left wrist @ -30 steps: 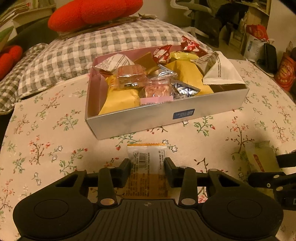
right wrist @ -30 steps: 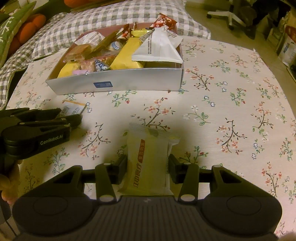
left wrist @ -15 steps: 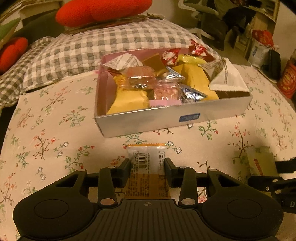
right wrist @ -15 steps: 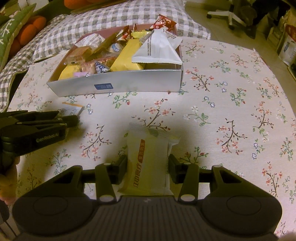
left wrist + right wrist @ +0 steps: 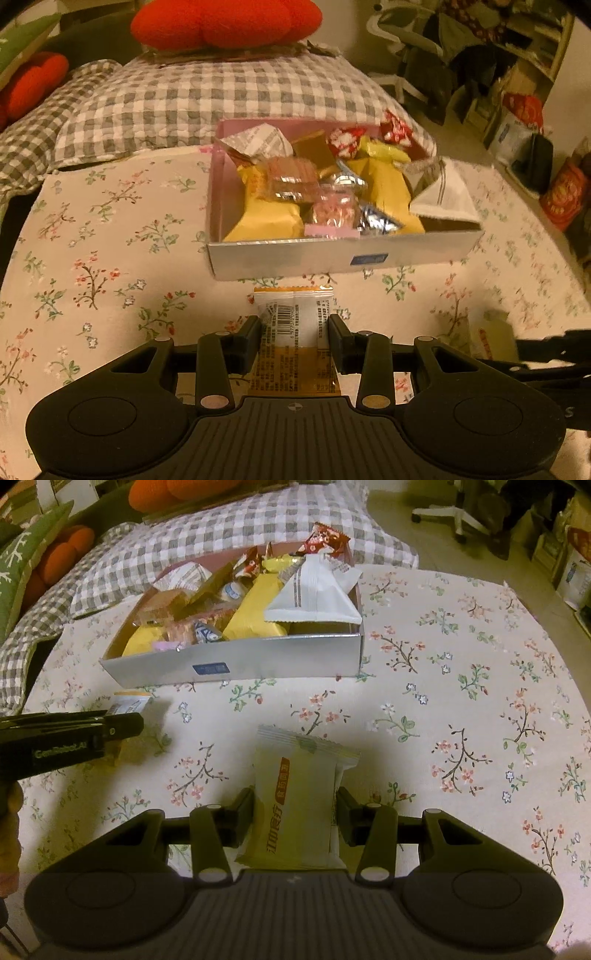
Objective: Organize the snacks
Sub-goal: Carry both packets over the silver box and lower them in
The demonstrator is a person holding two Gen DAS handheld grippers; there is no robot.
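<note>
Both tools are loaded here. The left gripper (image 5: 294,338) has its two fingers pinched narrow on an orange-and-white snack packet (image 5: 293,332), barcode side up, the packet poking out toward 12 o'clock with its crimped orange edge just short of the silver box (image 5: 332,256). From the right wrist camera that same left gripper (image 5: 122,725) comes in at 9 o'clock, side-on, with the orange-and-white snack packet (image 5: 129,703) peeking out near the box's front left corner.

The right gripper (image 5: 295,814) is clamped on a pale yellow snack packet (image 5: 295,797) with an orange label stripe, fingers pressed to both its long edges, the packet angled toward 12 o'clock above the floral tablecloth (image 5: 461,701). In the left wrist view the pale yellow snack packet (image 5: 493,338) sits out at 3 o'clock, blurred; I cannot tell from there whether it touches the cloth.

The silver box (image 5: 240,666) lies at 12 o'clock from both tools, pink inside, piled with wrapped snacks: yellow packs, red-and-white candies at the far side, a big white packet (image 5: 314,594) leaning across its right end.

Behind the box, a grey checked cushion (image 5: 207,99), and a red plush cushion (image 5: 225,22) at the top of the left view
</note>
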